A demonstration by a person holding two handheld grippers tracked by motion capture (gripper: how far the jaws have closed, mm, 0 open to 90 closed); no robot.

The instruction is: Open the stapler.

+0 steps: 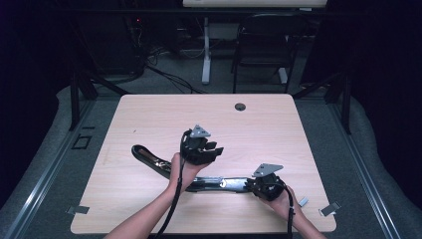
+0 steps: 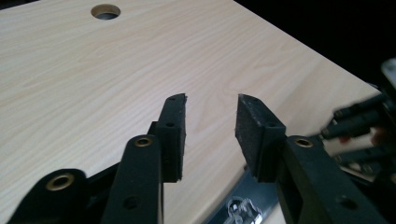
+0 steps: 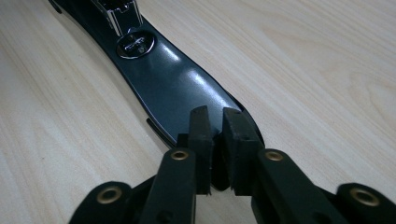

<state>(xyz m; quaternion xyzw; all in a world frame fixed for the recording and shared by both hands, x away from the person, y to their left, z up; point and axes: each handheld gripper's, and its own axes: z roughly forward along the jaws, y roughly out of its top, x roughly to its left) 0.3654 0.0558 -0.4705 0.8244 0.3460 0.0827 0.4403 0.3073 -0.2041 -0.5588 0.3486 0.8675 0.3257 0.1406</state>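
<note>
Wooden table point(image 1: 149, 119), cable hole point(image 1: 240, 106).

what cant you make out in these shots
- What the long black tool is: in the high view the left hand covers its middle.
- Right gripper grip: its jaws hide the tool's end in the right gripper view.
- Right gripper in the left gripper view: blurred, cut off by the edge.

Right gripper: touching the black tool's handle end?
Touching. The right gripper view shows the right gripper with both jaws closed on the rim of the black tool handle end, no gap.
</note>
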